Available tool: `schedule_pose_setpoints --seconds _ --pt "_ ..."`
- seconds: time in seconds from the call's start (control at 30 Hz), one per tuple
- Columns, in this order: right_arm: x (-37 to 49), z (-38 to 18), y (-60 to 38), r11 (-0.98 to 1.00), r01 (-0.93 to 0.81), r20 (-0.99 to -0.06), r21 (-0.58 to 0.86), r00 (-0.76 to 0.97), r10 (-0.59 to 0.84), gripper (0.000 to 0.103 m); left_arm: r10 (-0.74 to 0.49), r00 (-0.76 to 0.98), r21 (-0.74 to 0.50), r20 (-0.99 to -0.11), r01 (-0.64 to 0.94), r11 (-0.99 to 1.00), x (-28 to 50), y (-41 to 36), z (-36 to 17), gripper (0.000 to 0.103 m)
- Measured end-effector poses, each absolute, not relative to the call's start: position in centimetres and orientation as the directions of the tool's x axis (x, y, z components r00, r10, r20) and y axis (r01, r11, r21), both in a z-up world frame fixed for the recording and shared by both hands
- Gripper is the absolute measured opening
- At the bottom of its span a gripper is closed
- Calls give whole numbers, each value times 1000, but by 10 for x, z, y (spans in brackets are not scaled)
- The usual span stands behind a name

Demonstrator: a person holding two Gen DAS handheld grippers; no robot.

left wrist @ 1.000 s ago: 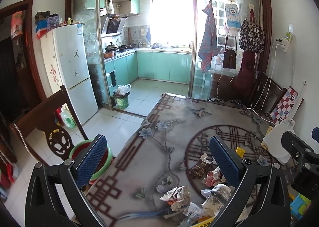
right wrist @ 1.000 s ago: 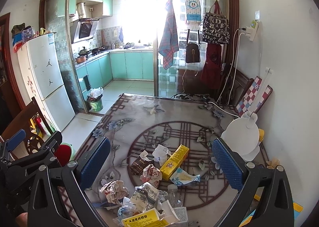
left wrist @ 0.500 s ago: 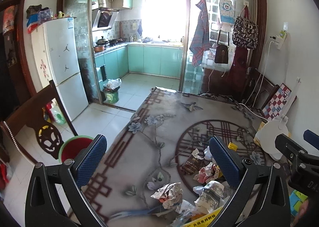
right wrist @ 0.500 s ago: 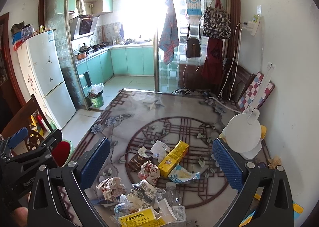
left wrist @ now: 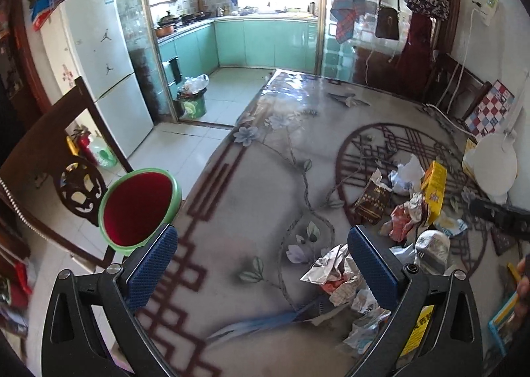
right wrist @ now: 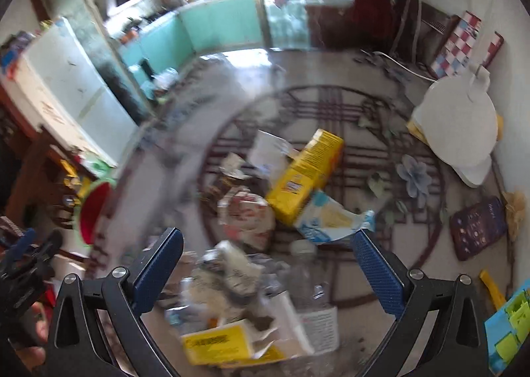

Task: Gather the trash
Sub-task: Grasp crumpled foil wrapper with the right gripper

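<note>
Dining table (left wrist: 265, 198) under a flowery, lattice-print cloth takes up most of this room, with a teal kitchen behind a glass sliding door and a white fridge (left wrist: 99, 56) carrying little jumping-man stickers. All the trash (right wrist: 265, 231) is heaped near the table's front right: yellow carton (right wrist: 308, 168), brown packet (left wrist: 371, 201), crumpled wrappers (left wrist: 331, 274), a clear bottle (right wrist: 314, 294). Print on the boxes is too blurry to read. Red-and-green bin (left wrist: 139, 208) sits just off the left edge by a wooden chair (left wrist: 43, 152). Left gripper (left wrist: 261, 264) and right gripper (right wrist: 268, 267) both hang wide open above the table, holding nothing.
</note>
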State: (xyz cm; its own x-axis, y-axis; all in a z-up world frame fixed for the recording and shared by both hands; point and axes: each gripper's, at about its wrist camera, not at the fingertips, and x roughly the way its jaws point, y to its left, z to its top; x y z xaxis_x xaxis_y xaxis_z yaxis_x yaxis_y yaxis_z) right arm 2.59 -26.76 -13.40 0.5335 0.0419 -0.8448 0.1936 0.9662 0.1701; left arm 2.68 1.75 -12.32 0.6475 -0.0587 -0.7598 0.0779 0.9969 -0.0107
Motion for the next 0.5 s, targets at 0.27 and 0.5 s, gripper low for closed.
schedule_pose_setpoints --seconds 0.27,0.5 --pt "75 -180 -254 960 214 -915 178 395 82 84 -212 530 -61 -821 288 956 52 4 -156 99" --pt "87 -205 -244 933 219 -906 286 378 189 20 -287 385 -112 -877 419 901 63 3 -182 88"
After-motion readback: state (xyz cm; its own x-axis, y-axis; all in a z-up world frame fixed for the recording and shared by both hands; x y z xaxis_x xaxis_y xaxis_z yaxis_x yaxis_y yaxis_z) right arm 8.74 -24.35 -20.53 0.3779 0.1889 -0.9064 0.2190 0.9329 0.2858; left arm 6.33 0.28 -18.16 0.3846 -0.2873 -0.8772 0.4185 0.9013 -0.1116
